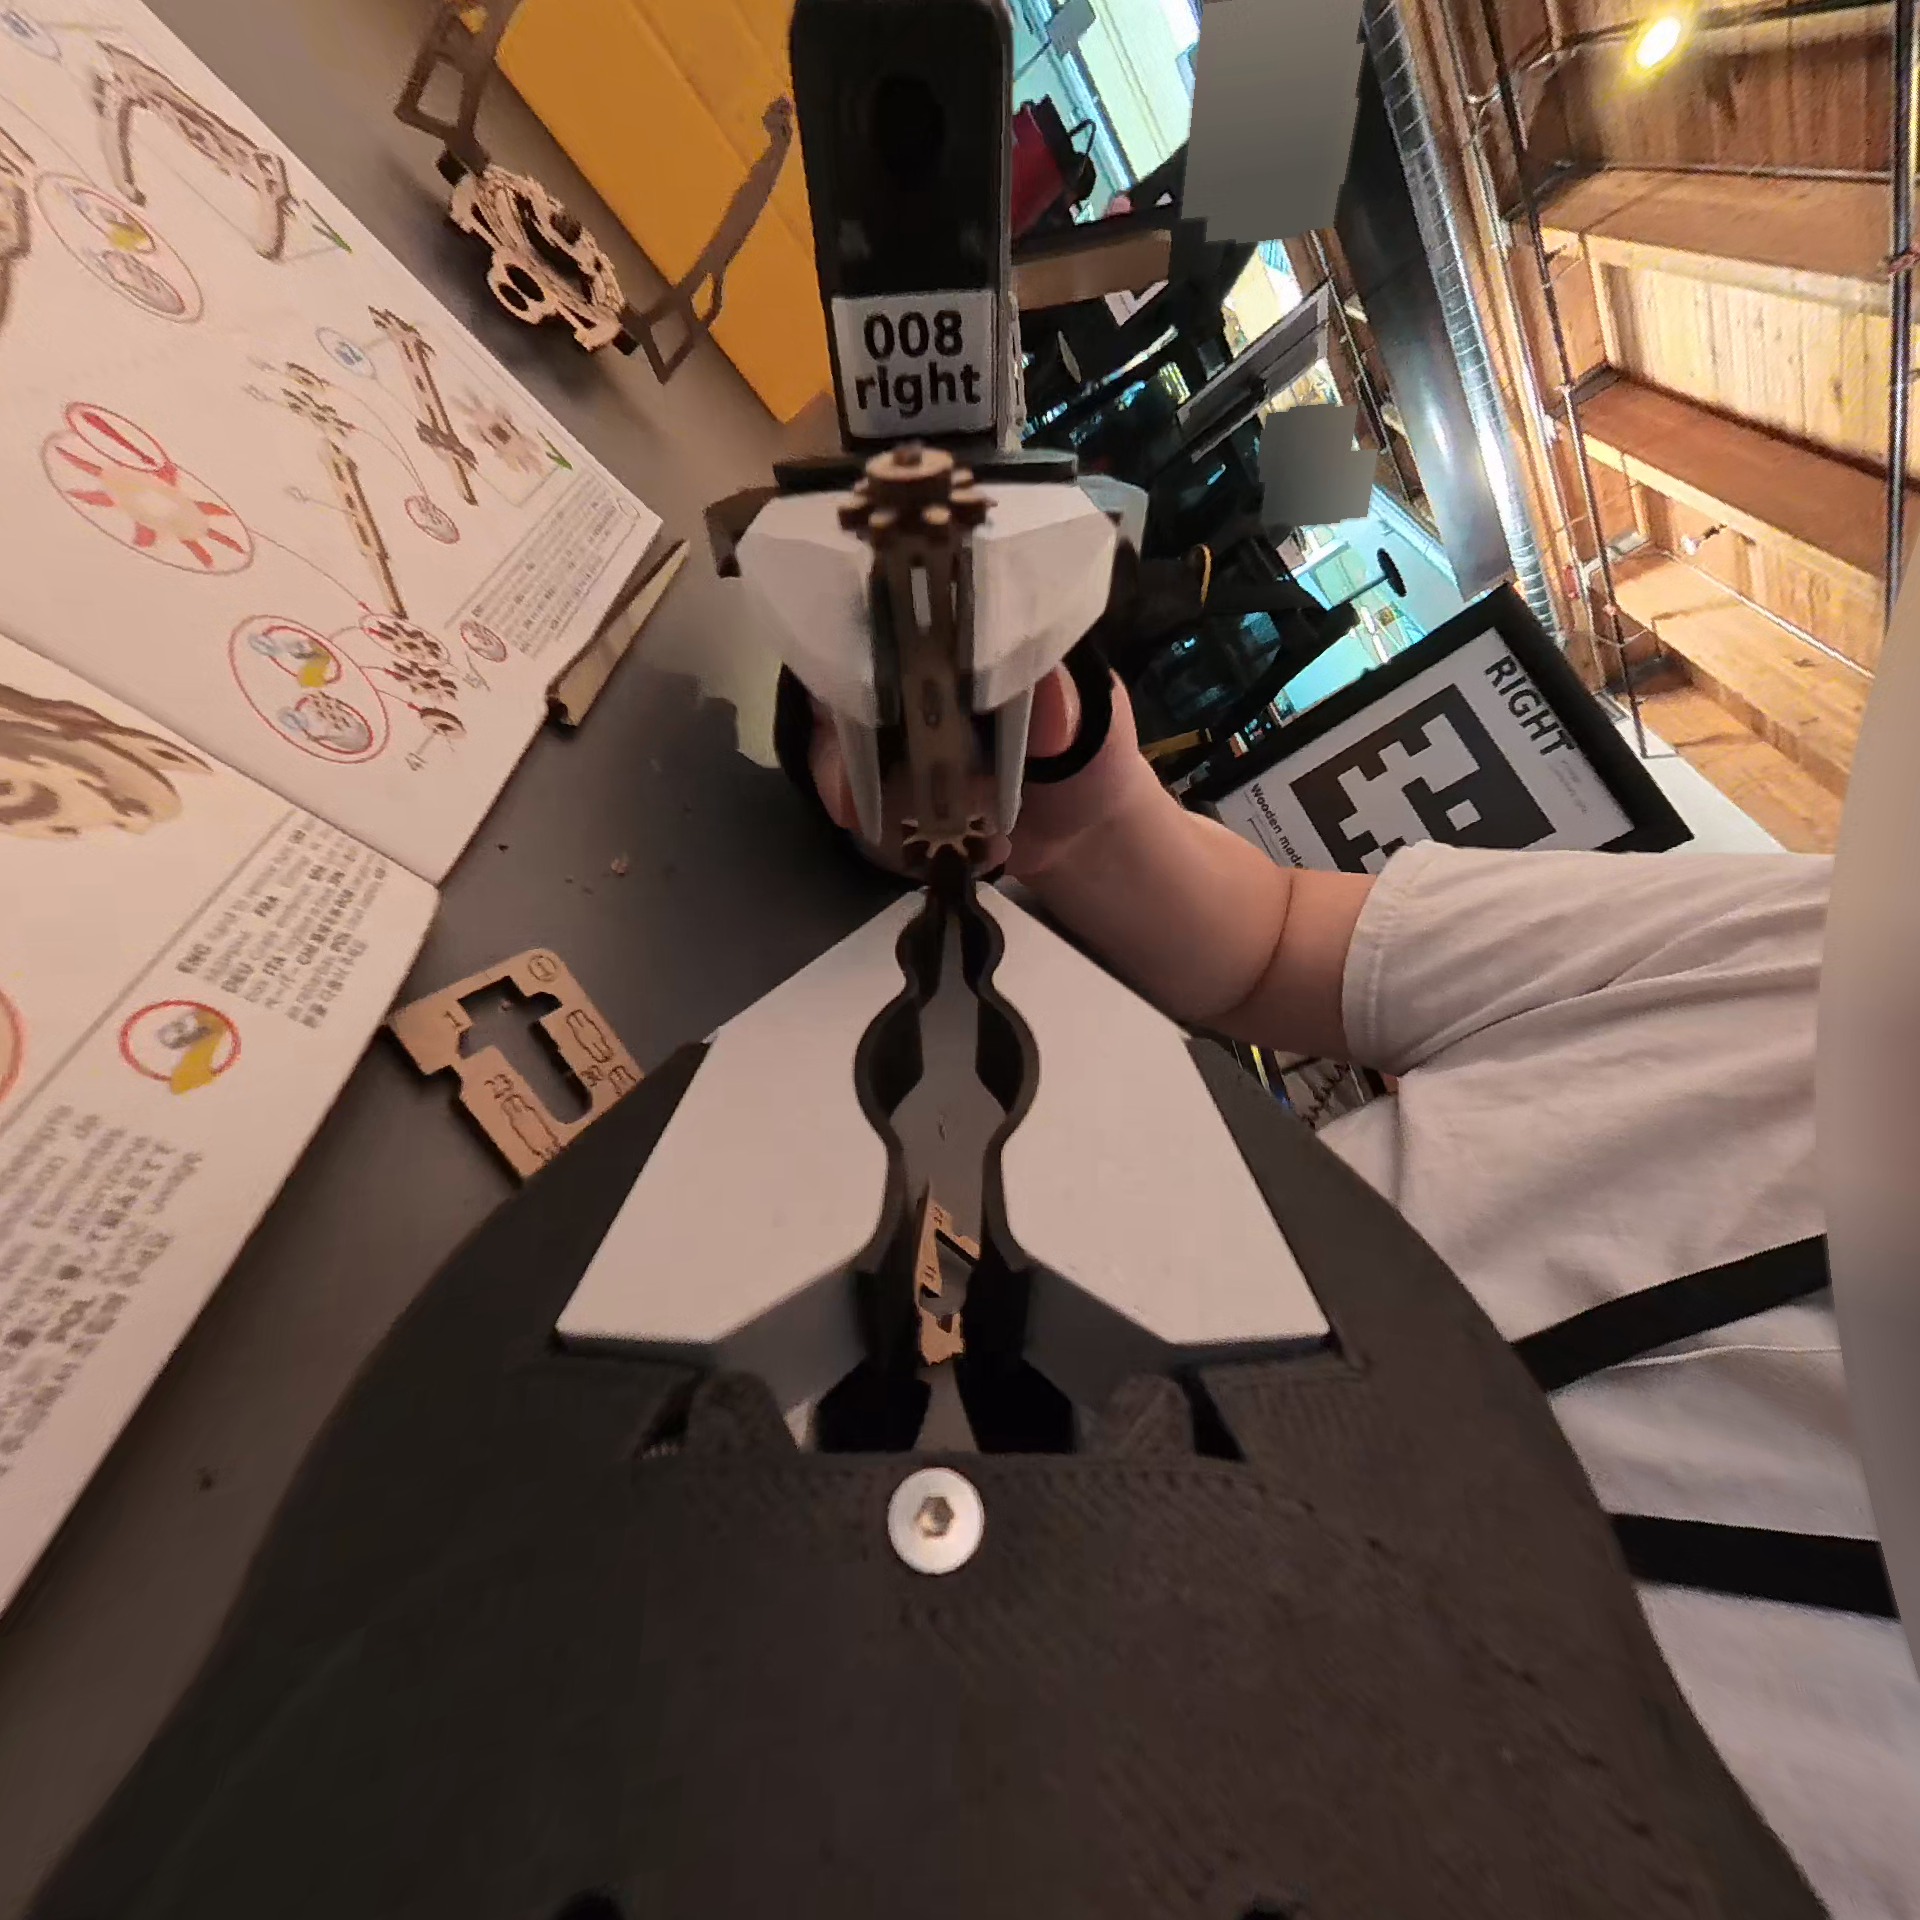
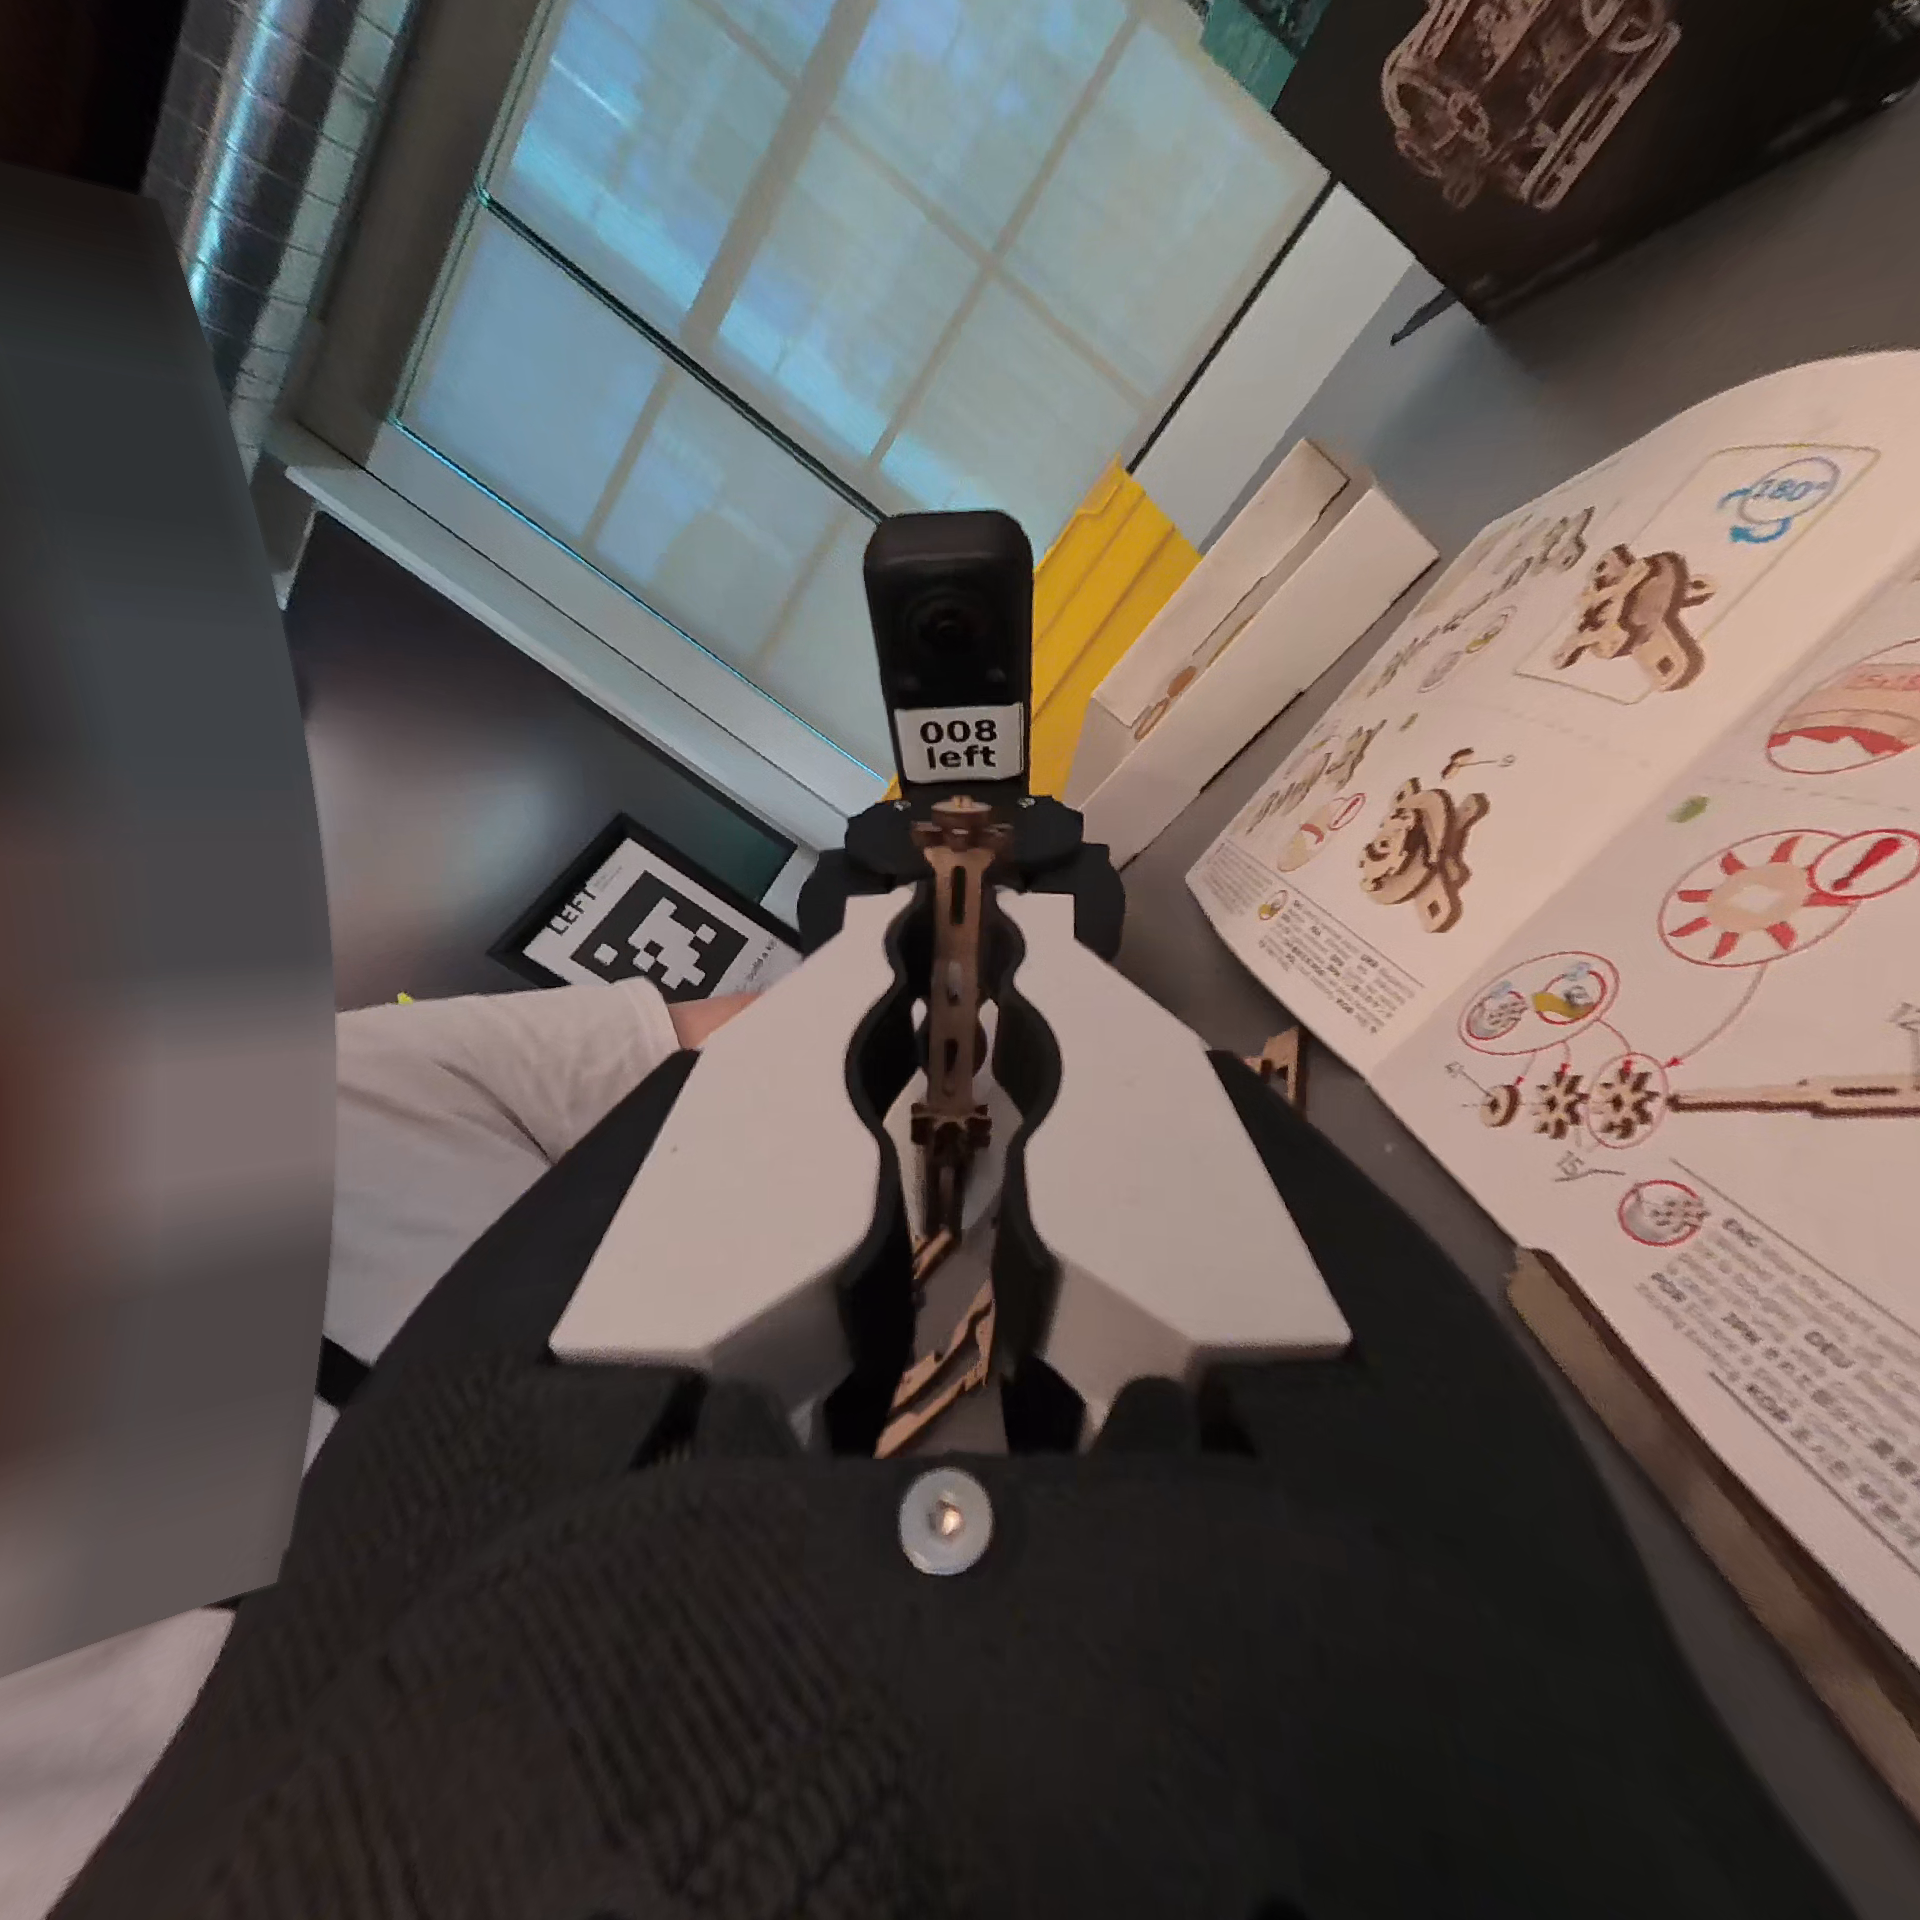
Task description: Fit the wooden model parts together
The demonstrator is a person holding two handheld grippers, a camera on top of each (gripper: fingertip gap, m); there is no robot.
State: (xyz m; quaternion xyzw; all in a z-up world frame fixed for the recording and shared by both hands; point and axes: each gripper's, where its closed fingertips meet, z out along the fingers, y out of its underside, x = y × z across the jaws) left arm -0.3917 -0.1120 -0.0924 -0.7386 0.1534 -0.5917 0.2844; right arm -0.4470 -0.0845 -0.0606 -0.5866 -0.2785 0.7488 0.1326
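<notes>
1. Pinching the lower gear end of a slotted wooden bar (image 1: 928,665), light brown with a small toothed gear at each end, with the left hand-held gripper (image 1: 943,888), its jaws drawn together on that end at the centre of the left wrist view.
2. Clamping the same bar with the right hand-held gripper (image 2: 954,914), white fingers (image 2: 727,1143) closing on it from either side at the centre of the right wrist view.
3. Facing each other tip to tip above the dark grey bench (image 1: 644,831), with the bar standing in the air where the tips meet.
4. Wrapping around the right gripper's handle just right of centre in the left wrist view: a person's hand (image 1: 1070,769).
5. Lying open along the left edge of the left wrist view: a white illustrated instruction booklet (image 1: 312,499).
6. Resting flat on the bench beside the booklet, at middle left: a thin wooden offcut sheet (image 1: 520,1049) with cut-out holes.
7. Sitting at upper left, touching a yellow box (image 1: 665,156): a partly built wooden model (image 1: 540,249).
</notes>
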